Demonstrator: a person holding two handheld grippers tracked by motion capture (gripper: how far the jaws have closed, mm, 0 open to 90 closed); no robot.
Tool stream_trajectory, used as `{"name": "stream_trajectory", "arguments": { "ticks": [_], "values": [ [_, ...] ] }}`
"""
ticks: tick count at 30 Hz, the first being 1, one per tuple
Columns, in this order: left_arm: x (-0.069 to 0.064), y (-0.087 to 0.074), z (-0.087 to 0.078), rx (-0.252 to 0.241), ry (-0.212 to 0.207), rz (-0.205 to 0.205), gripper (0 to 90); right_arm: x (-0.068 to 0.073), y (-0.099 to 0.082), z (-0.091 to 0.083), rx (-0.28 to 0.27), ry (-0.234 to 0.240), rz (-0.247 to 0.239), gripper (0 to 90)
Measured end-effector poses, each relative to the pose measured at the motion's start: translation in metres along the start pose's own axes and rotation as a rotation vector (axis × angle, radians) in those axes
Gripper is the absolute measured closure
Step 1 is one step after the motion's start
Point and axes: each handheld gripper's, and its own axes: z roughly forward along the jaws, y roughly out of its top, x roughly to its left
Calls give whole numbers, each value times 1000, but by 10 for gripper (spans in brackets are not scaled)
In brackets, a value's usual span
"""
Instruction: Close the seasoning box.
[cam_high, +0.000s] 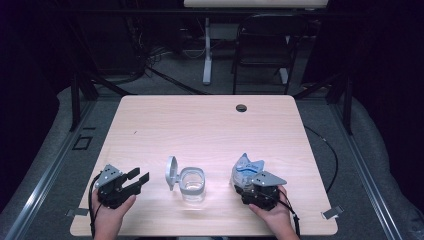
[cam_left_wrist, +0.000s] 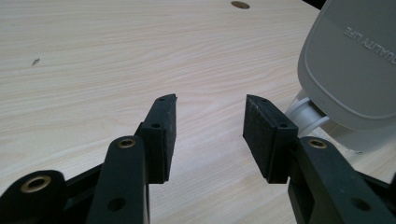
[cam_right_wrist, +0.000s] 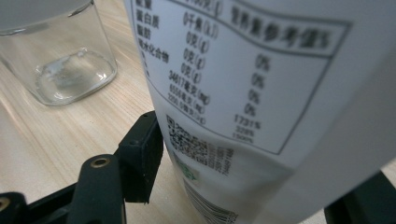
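Observation:
A clear square jar stands near the table's front middle, with its grey hinged lid flipped up on its left side. To the right of the jar a white and blue printed pouch stands upright. My right gripper is shut on its lower part; one pad touches the pouch's edge and the other jaw is mostly hidden behind it. My left gripper rests low over the table left of the lid, open, with nothing between its pads.
The wooden table has a round cable hole near its far edge. Behind the table stand a dark chair and a white desk leg. Cables trail off the table's right side.

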Motion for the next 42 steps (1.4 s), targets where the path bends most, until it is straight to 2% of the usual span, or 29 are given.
{"name": "stream_trajectory", "arguments": {
  "ticks": [18, 23, 42],
  "values": [
    [2, -2, -1, -12, 6, -12, 549, 0, -7, 7, -7, 0, 21, 376],
    [1, -2, -1, -10, 7, -10, 548, 0, -8, 8, 7, -4, 14, 378],
    [1, -3, -4, -12, 10, -12, 548, 3, -8, 6, 6, -10, -10, 431]
  ]
}}
